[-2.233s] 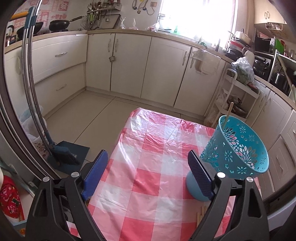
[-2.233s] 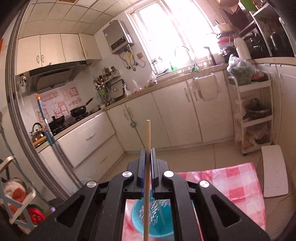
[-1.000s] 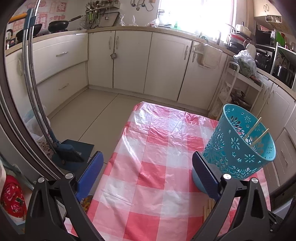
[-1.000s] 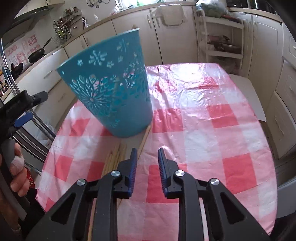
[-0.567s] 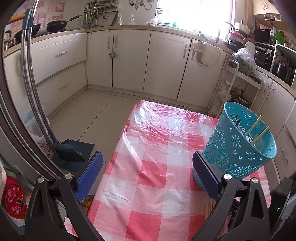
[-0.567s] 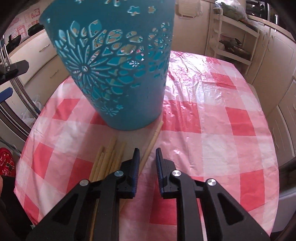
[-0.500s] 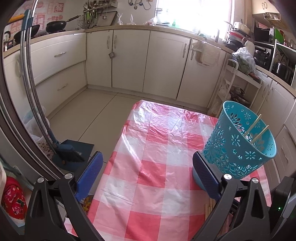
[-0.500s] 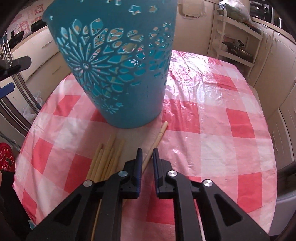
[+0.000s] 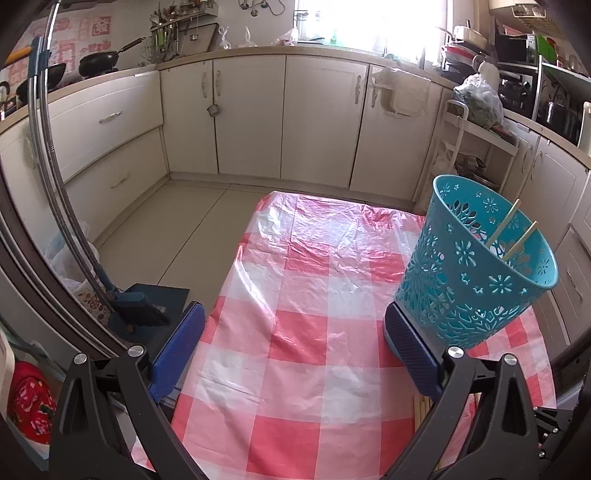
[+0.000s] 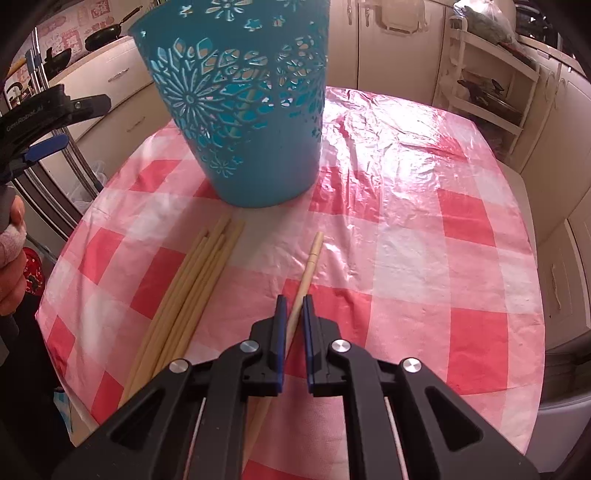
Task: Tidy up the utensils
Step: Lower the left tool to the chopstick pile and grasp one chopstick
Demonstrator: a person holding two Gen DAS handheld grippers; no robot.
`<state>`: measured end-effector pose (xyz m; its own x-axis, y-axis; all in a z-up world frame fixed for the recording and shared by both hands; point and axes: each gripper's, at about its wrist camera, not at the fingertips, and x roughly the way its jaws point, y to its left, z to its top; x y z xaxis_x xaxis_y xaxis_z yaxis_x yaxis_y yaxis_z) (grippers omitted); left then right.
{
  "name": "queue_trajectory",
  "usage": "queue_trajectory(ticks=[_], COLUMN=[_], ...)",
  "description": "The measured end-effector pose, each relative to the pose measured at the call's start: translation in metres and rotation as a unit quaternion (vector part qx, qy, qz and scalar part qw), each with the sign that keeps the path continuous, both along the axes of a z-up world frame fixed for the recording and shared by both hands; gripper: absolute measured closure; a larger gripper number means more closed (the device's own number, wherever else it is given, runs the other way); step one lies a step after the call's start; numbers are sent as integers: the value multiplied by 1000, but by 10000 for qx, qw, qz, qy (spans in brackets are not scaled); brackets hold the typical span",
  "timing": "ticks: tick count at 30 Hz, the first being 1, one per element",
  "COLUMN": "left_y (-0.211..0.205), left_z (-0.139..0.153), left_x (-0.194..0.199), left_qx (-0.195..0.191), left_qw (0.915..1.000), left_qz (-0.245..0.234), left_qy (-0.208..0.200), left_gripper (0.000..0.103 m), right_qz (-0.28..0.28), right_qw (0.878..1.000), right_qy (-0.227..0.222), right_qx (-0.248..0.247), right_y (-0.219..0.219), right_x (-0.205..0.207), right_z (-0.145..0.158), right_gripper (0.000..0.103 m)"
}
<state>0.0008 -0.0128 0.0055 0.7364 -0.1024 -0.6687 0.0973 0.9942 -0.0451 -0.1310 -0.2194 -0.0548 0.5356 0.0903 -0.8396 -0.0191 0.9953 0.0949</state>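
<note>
Chopsticks are the job, on a table under a red-and-white checked cloth (image 10: 424,236). Toward its far left corner stands a teal openwork basket (image 10: 243,110), two sticks leaning inside. A loose bundle of chopsticks (image 10: 192,291) lies along the near left edge. Just right of it, the right gripper (image 10: 293,314) is clenched on a single chopstick (image 10: 309,266). The left gripper (image 9: 291,347) hangs released over the left edge, holding nothing.

Bright window (image 9: 373,29) backlight, tablecloth (image 10: 399,122) glare, sharp focus, fisheye-bent dark edges.
</note>
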Motion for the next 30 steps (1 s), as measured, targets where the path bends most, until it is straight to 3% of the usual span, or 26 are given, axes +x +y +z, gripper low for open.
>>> queue_trajectory(ticks=[3,6,10,17,22,30], left_y=[-9,-30,-53,-64,-69,-77], left_z=[-8,-23,-48,-67,-75,-77], left_x=[-1,-12,-35,-53,-51,-44], left_qx=[15,284,535,784,997,1114], left_qw=[9987,9916,9817,9771,9753,9743], left_qz=[-395,-1015,-1414,-1436,-1374,-1289], left_qy=[323,744,1156,1359,1410,1477], left_gripper=[9,9,10,12,14,15], right_qz=[-31,-28,-40,-31,62,65], right_qw=[9999,9997,9991,9979,9976,9979], right_qy=[-106,-151,-204,-168,-158,-139], right_qx=[102,204,376,619,665,630], right_y=[-2,-4,-9,-14,-9,-6], right_x=[0,1,0,3,2,3], right_z=[-1,-1,-1,-1,0,-1], right_gripper=[93,93,93,88,74,72])
